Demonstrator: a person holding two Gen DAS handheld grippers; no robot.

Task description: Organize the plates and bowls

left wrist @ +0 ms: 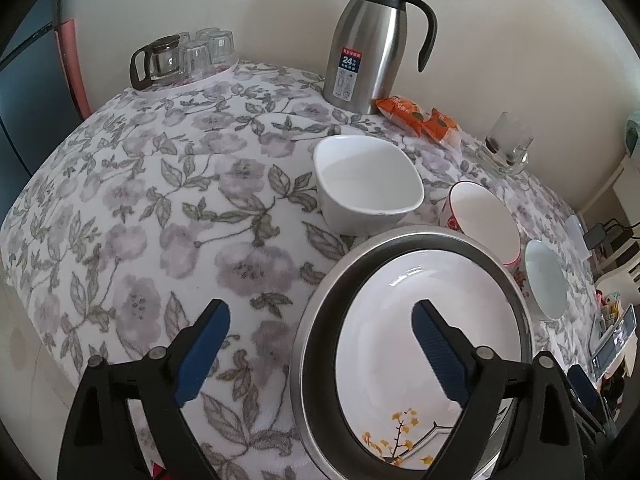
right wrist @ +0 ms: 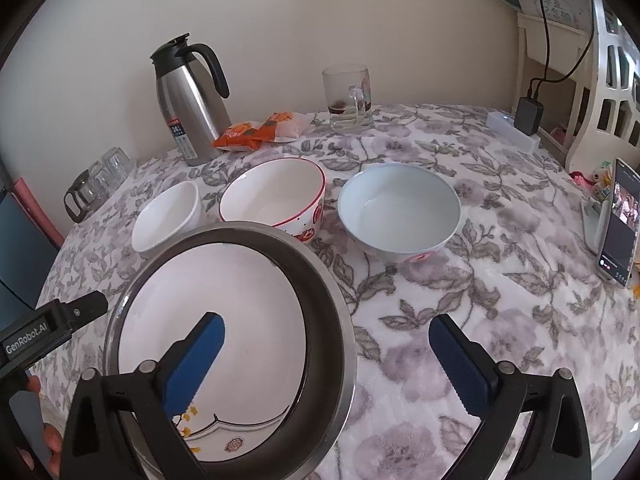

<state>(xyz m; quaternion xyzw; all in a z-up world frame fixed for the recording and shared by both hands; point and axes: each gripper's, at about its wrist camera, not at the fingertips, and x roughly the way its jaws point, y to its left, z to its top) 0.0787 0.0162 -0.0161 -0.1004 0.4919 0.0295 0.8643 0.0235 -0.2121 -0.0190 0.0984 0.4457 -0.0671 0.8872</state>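
Note:
A white plate (left wrist: pixel 384 320) (right wrist: pixel 248 300) with yellow flowers lies inside a wide steel dish (left wrist: pixel 400 236) (right wrist: pixel 320 280) on the floral tablecloth. My left gripper (left wrist: pixel 320 344) is open and straddles the dish's left rim without touching it. My right gripper (right wrist: pixel 326 360) is open and straddles the right rim, one blue pad over the plate and one over the cloth. Behind the dish stand a white squarish bowl (left wrist: pixel 368 184) (right wrist: pixel 168 216), a red-rimmed bowl (left wrist: pixel 484 220) (right wrist: pixel 272 200) and a pale blue bowl (left wrist: pixel 546 280) (right wrist: pixel 400 208), all empty.
At the back stand a steel thermos jug (left wrist: pixel 368 40), orange snack packets (left wrist: pixel 416 118), a glass mug (left wrist: pixel 506 144), and a glass pot with tumblers (left wrist: pixel 180 58). A propped phone (right wrist: pixel 620 220) and a charger (right wrist: pixel 528 114) sit at the table's right edge.

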